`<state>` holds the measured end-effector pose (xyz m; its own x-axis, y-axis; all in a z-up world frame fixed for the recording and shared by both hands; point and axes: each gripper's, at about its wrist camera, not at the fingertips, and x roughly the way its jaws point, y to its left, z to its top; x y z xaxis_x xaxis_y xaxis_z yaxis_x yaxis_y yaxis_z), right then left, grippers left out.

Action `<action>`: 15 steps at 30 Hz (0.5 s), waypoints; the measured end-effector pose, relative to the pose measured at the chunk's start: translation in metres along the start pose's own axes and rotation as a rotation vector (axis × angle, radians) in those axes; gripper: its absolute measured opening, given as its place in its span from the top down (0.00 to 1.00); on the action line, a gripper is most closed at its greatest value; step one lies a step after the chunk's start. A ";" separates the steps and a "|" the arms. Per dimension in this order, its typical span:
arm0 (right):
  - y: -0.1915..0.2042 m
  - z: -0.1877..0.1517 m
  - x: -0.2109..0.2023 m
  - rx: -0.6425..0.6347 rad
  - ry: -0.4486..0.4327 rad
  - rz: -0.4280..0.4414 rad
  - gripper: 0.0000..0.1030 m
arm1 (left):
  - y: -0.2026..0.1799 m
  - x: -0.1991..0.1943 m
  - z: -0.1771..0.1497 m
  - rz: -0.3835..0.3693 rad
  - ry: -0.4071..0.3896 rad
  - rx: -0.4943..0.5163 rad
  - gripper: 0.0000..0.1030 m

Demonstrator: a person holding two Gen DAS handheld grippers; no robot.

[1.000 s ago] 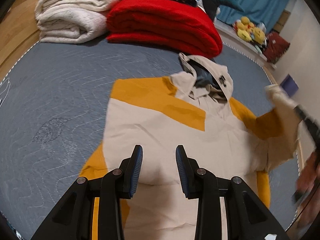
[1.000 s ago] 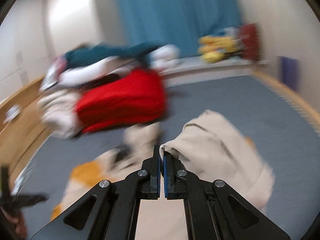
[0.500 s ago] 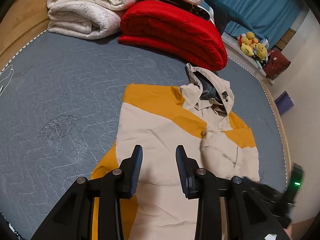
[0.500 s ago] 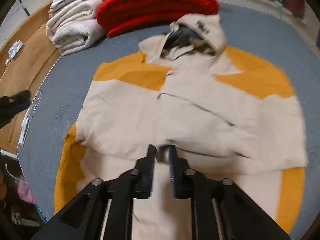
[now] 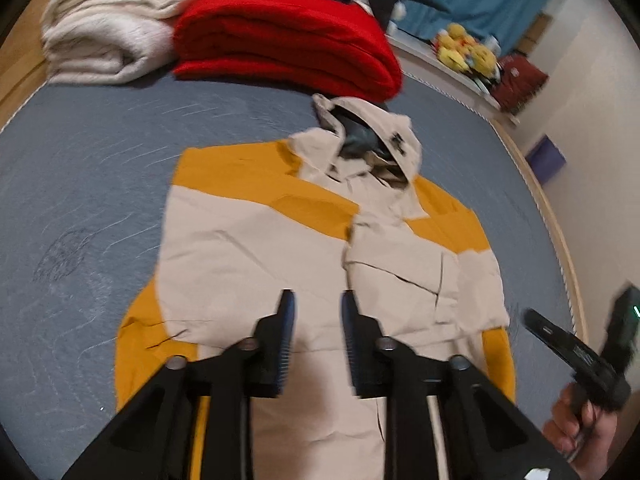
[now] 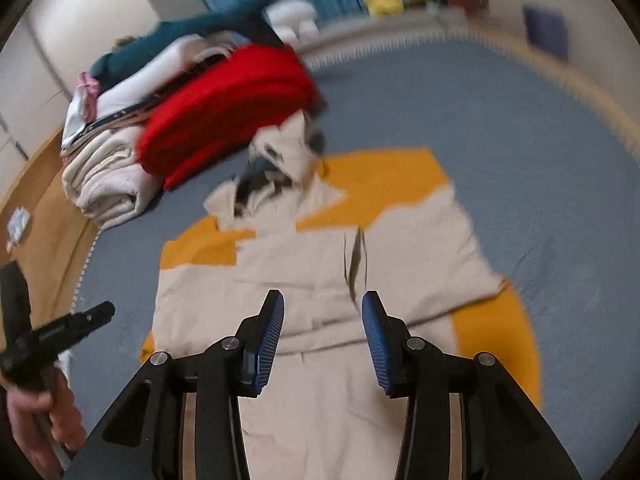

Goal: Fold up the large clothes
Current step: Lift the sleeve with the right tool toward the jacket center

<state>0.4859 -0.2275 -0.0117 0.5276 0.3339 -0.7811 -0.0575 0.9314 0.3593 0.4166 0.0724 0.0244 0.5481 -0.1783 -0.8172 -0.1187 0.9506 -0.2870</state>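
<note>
A beige and orange hooded jacket (image 5: 256, 248) lies flat on the grey bed, hood toward the far side, with both sleeves folded in over the body. It also shows in the right wrist view (image 6: 320, 264). My left gripper (image 5: 316, 312) is open and empty above the jacket's lower middle. My right gripper (image 6: 323, 312) is open and empty above the lower body of the jacket. Each gripper shows at the edge of the other's view, the right gripper (image 5: 560, 340) at the jacket's right side and the left gripper (image 6: 60, 332) at its left.
A folded red blanket (image 5: 288, 40) and a rolled white blanket (image 5: 104, 44) lie at the far end of the grey mattress (image 5: 80, 168), with more clothes stacked on top. Yellow plush toys (image 5: 464, 52) sit on a ledge. The wooden bed edge (image 5: 560, 240) runs along the right.
My right gripper carried the right sleeve across the jacket, let it go and opened wide. The sleeve now lies folded on the body. My left gripper stayed open above the jacket.
</note>
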 end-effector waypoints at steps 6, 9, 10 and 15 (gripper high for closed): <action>-0.035 -0.006 0.065 0.179 0.155 0.054 0.56 | -0.035 0.027 -0.009 -0.013 0.035 0.104 0.86; -0.051 -0.012 0.090 0.270 0.201 0.060 0.49 | -0.044 0.038 -0.011 -0.028 0.058 0.113 0.86; -0.056 -0.014 0.098 0.298 0.213 0.071 0.48 | -0.046 0.041 -0.010 -0.030 0.063 0.116 0.86; -0.066 -0.014 0.121 0.353 0.251 0.122 0.48 | -0.048 0.050 -0.010 -0.044 0.080 0.112 0.86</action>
<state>0.5420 -0.2469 -0.1373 0.3101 0.5033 -0.8065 0.2090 0.7915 0.5743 0.4416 0.0153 -0.0075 0.4825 -0.2359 -0.8435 0.0000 0.9631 -0.2693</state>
